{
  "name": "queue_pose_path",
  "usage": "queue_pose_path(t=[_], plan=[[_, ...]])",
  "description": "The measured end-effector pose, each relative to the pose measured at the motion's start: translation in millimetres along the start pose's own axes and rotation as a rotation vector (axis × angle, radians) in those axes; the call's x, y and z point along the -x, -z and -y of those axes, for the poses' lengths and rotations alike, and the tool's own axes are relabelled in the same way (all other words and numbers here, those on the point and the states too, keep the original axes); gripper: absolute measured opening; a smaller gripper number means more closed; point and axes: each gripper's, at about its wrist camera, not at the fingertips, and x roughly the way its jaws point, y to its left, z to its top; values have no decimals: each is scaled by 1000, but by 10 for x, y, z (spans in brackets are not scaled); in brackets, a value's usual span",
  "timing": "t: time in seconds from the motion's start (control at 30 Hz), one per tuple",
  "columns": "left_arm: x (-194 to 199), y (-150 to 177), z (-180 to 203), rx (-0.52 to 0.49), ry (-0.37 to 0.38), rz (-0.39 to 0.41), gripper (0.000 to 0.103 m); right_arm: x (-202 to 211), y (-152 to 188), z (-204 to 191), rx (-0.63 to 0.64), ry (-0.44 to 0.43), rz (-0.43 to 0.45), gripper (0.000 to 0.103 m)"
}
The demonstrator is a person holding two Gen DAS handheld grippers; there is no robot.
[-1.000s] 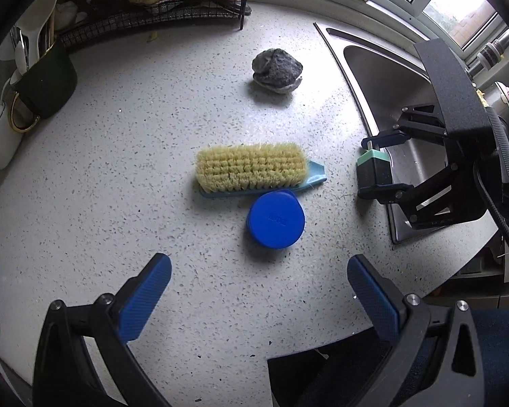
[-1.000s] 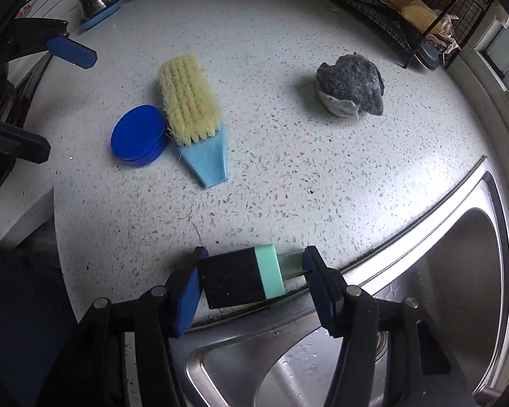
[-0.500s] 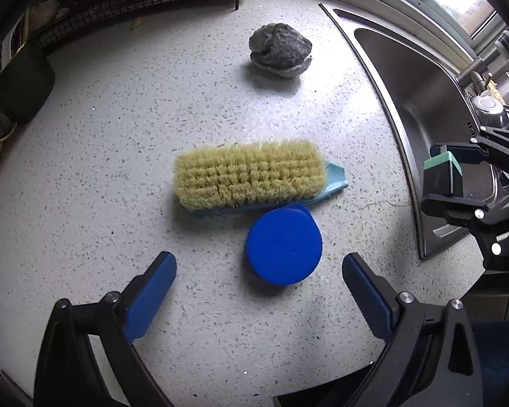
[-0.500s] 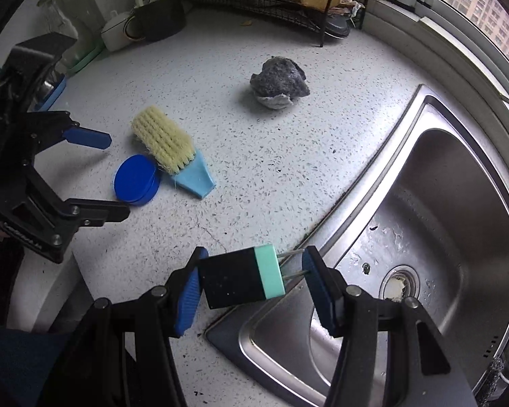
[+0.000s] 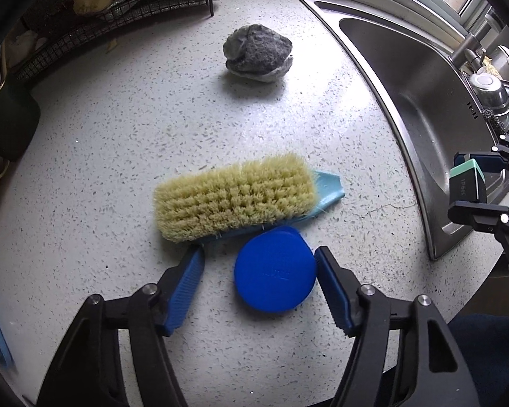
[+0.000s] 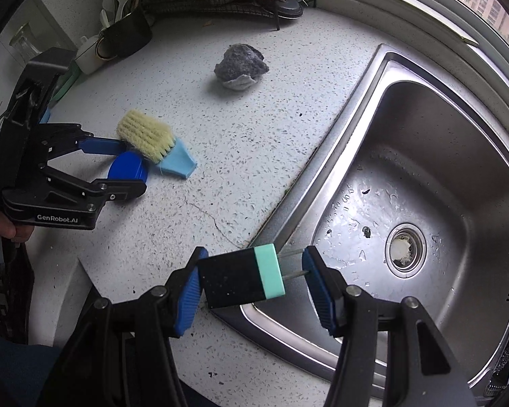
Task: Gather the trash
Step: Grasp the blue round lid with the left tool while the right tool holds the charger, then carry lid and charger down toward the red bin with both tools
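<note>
My left gripper [image 5: 259,273] is open low over the speckled counter, its blue fingers on either side of a round blue lid [image 5: 275,269]; the right finger is close to the lid's edge. A yellow-bristled scrub brush [image 5: 236,201] with a light blue handle lies just behind the lid. A crumpled grey wad [image 5: 258,52] lies farther back. My right gripper [image 6: 251,283] is shut on a black and mint-green plug adapter [image 6: 241,279], held above the sink's front corner. The left gripper [image 6: 118,169], the lid [image 6: 129,171] and the brush [image 6: 146,137] also show in the right wrist view.
A steel sink [image 6: 424,183] with a drain fills the right. A black wire rack [image 5: 118,6] holding yellowish items stands at the back. A dark cup with utensils [image 6: 127,32] stands back left. The counter's front edge lies just below both grippers.
My left gripper has moved forward and down and narrowed, so its fingers now flank the blue lid. My right gripper has carried the adapter away from the counter over the sink's corner.
</note>
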Motion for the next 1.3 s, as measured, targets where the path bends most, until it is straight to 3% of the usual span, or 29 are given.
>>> queue_pose_path(t=[0.07,0.13,0.27,0.5,0.77,1.0,1.3], plan=[[-17,8,60,-16,-14,9,58,4,5,18,-15,4,2,54],[-13,12,90,-20,-20,21,42,7,22,46,-34,8,4,54],[7,39,94,-25,-17,26,43,13,80,47,-60,4,3,54],[131,186,-67,59,13,13,43,55,154,-15,-61,17,4,54],[541,442,132,54,7,42,43,126,250,-58,-41,16,15,54],[927,739,624,73,-23,94,43,324,483,-114,21,-11,61,54],[1221,1207,1479,150,-69,136,43,665,1089,-100,129,-54,108,54]])
